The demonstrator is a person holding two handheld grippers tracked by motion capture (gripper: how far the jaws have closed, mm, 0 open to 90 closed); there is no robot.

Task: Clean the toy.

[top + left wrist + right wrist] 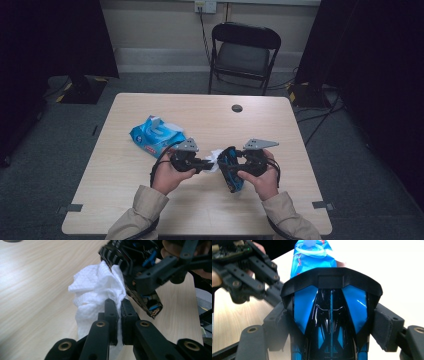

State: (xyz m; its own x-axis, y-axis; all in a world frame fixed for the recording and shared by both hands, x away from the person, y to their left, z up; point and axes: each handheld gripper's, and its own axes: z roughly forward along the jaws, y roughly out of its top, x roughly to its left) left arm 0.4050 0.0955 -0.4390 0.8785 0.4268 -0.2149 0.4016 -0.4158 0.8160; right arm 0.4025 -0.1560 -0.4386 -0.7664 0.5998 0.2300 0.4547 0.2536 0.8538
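A light wood-grain bench [150,200] is seen on grey carpet, with a small dark round spot [237,108] near its far edge. A black folding chair [243,54] stands beyond the bench against a pale wall, and dark curtains hang at both sides.

A blue wet-wipe pack [155,135] lies flat on the bench left of centre, its flap raised; what is inside cannot be made out.

The left gripper [119,305] is held above the near middle of the bench, its jaws pressed together on a crumpled white wipe [96,287]. The wipe is pressed against a black-and-blue toy car [330,322]. The car is clamped at its sides between the jaws of the right gripper [234,167] and held clear of the bench surface, tilted, just right of the left gripper.

Bare bench surface is noted on the far half, at the right edge and along the near edge beside the sleeves [137,215].
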